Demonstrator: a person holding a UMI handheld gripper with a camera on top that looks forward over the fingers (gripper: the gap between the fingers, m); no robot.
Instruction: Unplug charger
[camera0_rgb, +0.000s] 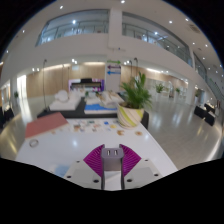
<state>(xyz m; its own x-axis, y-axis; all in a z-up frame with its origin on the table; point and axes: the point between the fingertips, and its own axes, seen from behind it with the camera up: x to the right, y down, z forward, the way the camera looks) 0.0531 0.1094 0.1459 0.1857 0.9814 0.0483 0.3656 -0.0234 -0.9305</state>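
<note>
Charger isn't visible yet — fingers (112, 165) look pressed together over the table (140, 145); you scan low for the plug, then spread before approaching.

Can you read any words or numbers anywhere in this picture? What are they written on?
No text can be read here.
Standing sign far beyond the fingers, near the plant: has print on it, too small and blurred to read.
White table ahead of the gripper: small items lie on it, no readable labels.
Gripper fingers, purple pads: no markings visible.
</note>
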